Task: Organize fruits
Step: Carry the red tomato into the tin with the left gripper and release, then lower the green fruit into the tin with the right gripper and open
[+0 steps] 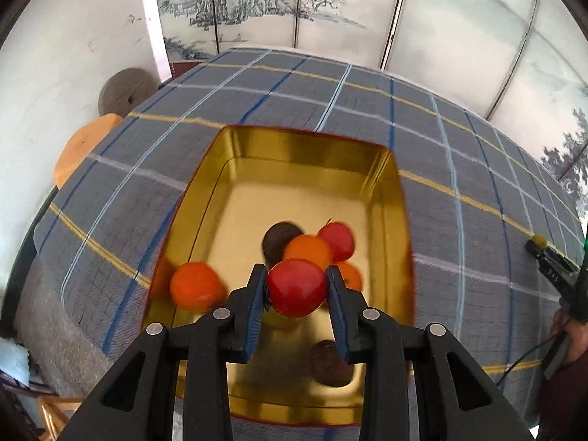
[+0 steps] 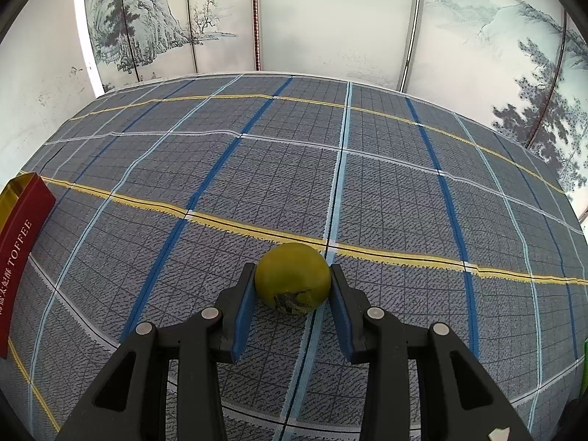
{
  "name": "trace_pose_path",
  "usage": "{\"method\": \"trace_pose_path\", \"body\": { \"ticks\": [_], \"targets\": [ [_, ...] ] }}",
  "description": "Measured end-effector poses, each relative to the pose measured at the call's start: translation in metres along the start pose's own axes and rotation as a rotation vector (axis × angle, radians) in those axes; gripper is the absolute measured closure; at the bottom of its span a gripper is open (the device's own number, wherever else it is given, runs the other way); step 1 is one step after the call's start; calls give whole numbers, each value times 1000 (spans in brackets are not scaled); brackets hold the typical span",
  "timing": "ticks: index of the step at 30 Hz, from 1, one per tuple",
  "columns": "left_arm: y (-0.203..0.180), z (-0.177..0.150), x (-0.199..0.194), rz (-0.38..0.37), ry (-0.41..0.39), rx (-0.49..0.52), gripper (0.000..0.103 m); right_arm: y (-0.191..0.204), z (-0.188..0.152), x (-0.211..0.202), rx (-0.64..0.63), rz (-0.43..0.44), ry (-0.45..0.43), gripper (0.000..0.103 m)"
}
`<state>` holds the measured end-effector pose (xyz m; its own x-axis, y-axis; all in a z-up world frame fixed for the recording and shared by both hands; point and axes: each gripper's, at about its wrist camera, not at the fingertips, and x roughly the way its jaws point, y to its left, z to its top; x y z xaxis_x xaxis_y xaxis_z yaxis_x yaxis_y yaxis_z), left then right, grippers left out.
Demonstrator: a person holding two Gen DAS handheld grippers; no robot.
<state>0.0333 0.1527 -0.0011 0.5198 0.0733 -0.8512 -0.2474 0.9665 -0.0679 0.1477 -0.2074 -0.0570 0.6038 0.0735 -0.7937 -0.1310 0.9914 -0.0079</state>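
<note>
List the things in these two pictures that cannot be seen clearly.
- Left wrist view: the dark round fruit near the gold tin tray's closer end is partly hidden behind the left gripper holding the red round fruit.
- Right wrist view: the red tin wall is cut off by the left edge; its small characters are unreadable.

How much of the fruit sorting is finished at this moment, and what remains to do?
Done: about six fruits already lie in the gold tin, among them an orange one by its left wall. In hand: the left gripper grips a red fruit above the tin, and the right gripper is shut on a green fruit over the checked cloth. Left: both held fruits must go into the tin.
</note>
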Motion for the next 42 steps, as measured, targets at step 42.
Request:
{"method": "trace_pose_path", "body": {
  "ticks": [42],
  "targets": [
    [0,-39,-12,-54,-56,68,49,118,2,-65,-142,298,-76,69]
  ]
}}
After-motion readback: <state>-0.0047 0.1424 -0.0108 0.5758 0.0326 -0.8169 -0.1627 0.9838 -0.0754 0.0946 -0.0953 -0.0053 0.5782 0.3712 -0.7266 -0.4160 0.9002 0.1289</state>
